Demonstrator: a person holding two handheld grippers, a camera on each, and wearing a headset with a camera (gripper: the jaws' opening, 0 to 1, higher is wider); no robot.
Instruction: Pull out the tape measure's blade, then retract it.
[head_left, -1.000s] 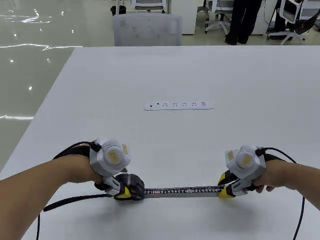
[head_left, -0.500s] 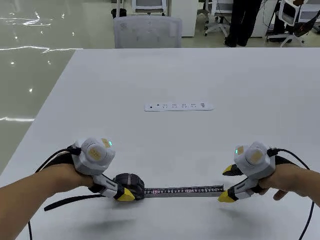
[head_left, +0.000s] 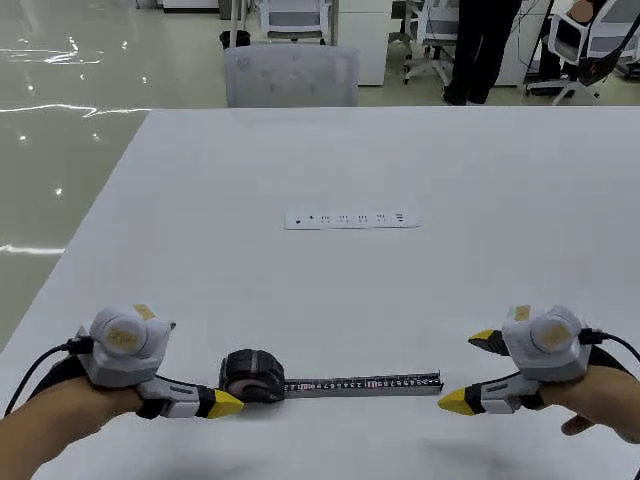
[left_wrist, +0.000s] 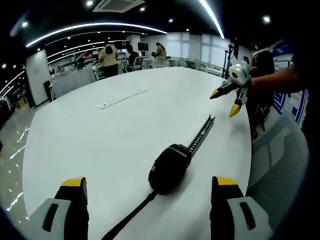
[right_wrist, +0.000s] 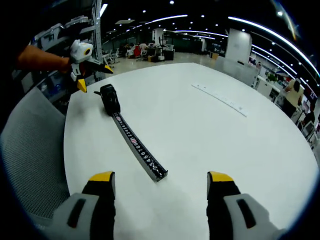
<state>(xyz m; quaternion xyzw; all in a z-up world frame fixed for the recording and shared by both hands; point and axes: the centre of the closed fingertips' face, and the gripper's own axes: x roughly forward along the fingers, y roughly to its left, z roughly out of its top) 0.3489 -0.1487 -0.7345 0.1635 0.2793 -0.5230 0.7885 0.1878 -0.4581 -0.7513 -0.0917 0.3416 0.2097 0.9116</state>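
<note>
Now the tape measure (head_left: 252, 375) lies free on the bench (head_left: 350, 290), its blade (head_left: 362, 383) out, between the left gripper (right_wrist: 95, 78) and the right gripper (head_left: 469, 370), both with fingers released, so retracting it probably needs a firm hold on its body first.

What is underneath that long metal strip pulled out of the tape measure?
The white table: the blade lies flat on it, stretched out from the black case. The strip of tabletop right beneath it is covered, so I cannot see that part.
</note>
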